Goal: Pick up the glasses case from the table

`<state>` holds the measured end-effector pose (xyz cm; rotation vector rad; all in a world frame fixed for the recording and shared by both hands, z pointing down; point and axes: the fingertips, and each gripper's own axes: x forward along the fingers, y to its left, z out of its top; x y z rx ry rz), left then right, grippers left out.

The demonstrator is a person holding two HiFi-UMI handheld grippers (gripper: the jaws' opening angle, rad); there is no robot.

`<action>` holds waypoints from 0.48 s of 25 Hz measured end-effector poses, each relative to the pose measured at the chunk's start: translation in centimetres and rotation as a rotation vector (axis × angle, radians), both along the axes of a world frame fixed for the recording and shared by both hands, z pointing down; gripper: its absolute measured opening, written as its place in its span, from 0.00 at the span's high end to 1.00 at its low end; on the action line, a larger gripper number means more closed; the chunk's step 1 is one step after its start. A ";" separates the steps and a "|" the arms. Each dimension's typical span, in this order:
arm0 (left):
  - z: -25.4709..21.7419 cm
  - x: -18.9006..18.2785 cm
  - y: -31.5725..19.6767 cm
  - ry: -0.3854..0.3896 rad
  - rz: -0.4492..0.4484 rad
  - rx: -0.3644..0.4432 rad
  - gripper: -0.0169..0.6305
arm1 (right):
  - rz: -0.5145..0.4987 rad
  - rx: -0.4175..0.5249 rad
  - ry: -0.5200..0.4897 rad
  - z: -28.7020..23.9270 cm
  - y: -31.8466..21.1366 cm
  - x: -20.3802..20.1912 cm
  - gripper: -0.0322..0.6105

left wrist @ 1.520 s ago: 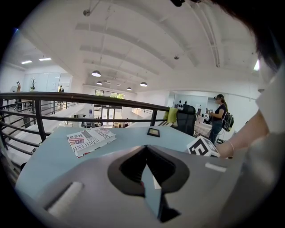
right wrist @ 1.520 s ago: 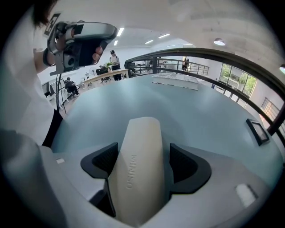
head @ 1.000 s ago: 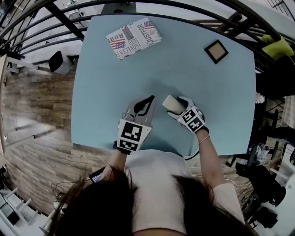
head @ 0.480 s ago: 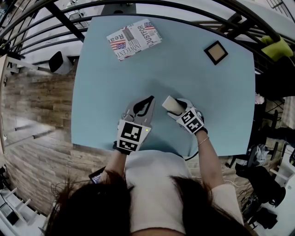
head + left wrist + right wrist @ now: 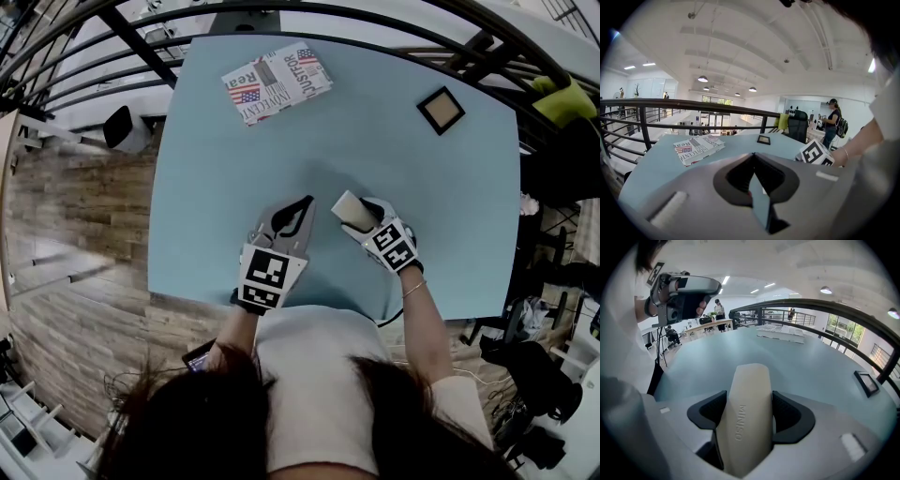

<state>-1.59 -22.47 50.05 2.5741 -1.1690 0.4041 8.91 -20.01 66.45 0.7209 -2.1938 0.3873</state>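
Clamping the glasses case (image 5: 351, 212) lengthwise, your right gripper (image 5: 749, 411) has both dark pads against its pale sides, jaws standing wide around it. You've got it at the near part of the blue table (image 5: 216, 169); I can't tell whether it's lifted clear. Your left gripper (image 5: 306, 203) sits just beside, tips together, empty. Against a second ago, both grippers and the case are in the same spots. The case is closed, contents unseen. Far across lie a newsprint-patterned box (image 5: 277, 80) and a small square frame (image 5: 441, 110).

Cream glasses case (image 5: 743, 418), lt-blue table (image 5: 216, 187), newsprint-pattern box (image 5: 277, 82) (w/ US-flag patches), black-rimmed tan square (image 5: 440, 110).
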 end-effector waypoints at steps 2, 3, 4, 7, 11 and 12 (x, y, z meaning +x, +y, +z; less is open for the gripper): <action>-0.2 0.0 0.1 0.001 0.000 0.004 0.88 | 0.003 0.018 -0.008 -0.6 -0.3 -0.1 0.47; -0.3 0.1 0.2 0.001 0.000 0.006 0.88 | 0.005 0.028 -0.012 -0.9 -0.4 -0.1 0.47; -0.4 0.1 0.3 0.001 0.000 0.009 0.88 | 0.007 0.037 -0.016 -1.2 -0.5 -0.2 0.47; -0.8 0.1 0.5 0.001 0.001 0.018 0.88 | 0.013 0.065 -0.025 -2.0 -0.7 -0.2 0.47; -1.2 0.0 0.9 0.003 -0.001 0.030 0.88 | 0.022 0.111 -0.031 -3.2 -1.0 -0.2 0.47; -1.3 0.0 1.0 0.003 -0.001 0.033 0.88 | 0.026 0.123 -0.034 -3.5 -1.1 -0.2 0.47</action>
